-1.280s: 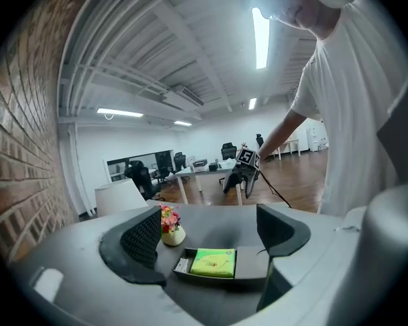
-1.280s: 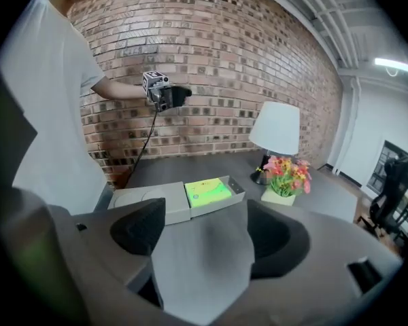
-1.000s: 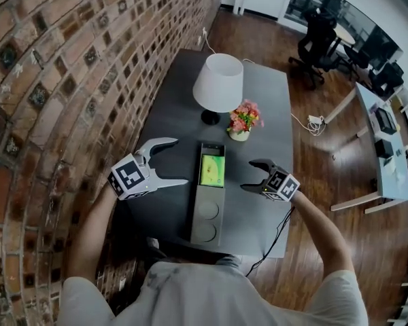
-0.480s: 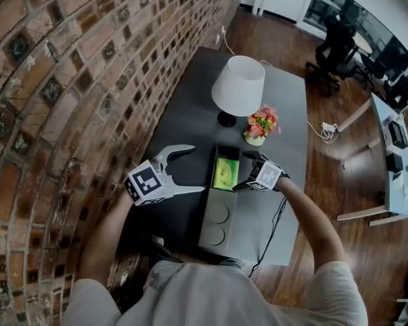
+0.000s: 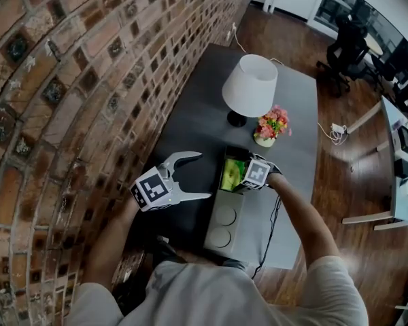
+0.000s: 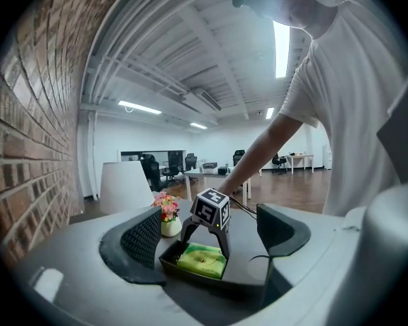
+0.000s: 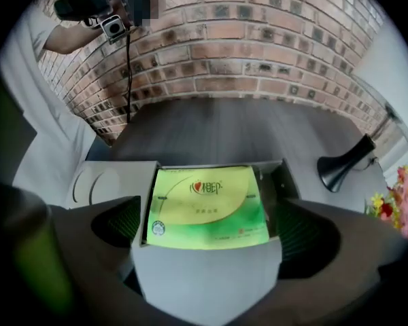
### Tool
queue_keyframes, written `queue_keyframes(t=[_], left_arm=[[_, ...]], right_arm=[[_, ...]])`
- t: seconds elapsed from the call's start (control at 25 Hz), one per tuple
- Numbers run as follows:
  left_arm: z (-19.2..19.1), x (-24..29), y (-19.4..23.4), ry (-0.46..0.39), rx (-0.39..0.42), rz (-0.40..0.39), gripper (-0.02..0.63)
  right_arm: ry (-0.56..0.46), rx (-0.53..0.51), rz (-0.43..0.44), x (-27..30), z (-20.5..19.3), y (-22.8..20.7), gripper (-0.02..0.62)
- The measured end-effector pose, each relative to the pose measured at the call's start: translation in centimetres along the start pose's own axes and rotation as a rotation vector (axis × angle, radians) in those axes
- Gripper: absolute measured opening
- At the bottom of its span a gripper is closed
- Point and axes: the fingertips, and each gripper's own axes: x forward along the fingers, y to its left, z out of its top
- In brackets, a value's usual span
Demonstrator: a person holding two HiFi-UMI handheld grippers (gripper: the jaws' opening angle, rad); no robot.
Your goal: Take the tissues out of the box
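A long grey box lies on the dark table; its far compartment is uncovered and holds a green tissue pack. My right gripper hangs right over that compartment, open, its jaws standing on either side of the pack without pressing on it. The box's near wall fills the foreground of the right gripper view. My left gripper is open and empty, left of the box and aimed at it. In the left gripper view the right gripper stands astride the pack.
A white lamp and a small vase of flowers stand behind the box. A brick wall runs along the table's left side. The box's near part carries two round marks. A cable hangs off the table's right edge.
The right gripper has moved left from beside the box to over the tissue pack. The left gripper has stayed open at the box's left.
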Motion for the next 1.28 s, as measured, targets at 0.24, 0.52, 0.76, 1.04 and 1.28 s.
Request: queue_keyframes(t=[0.24, 0.52, 0.76, 1.04, 1.28], left_arm=[[-0.6, -0.2, 0.2, -0.001, -0.017, 0.007, 0.440], [-0.5, -0.4, 0.0, -0.008, -0.033, 0.014, 0.440], [-1.2, -0.4, 0.3, -0.007, -0.031, 0.022, 0.436], [-0.4, -0.1, 0.5, -0.039, -0.064, 0.041, 0.436], [0.2, 0.0, 1.0, -0.072, -0.091, 0.115, 0.436]], right_arm=[[0.102, 0.001, 0.049, 2.3, -0.1, 0.5, 0.618], [0.211, 0.024, 0.113, 3.8, -1.1, 0.0, 0.616], [0.203, 0.019, 0.098, 3.4, -0.9, 0.2, 0.567], [0.125, 0.040, 0.012, 1.5, -0.8, -0.2, 0.541], [0.033, 0.059, -0.070, -1.9, -0.6, -0.7, 0.540]])
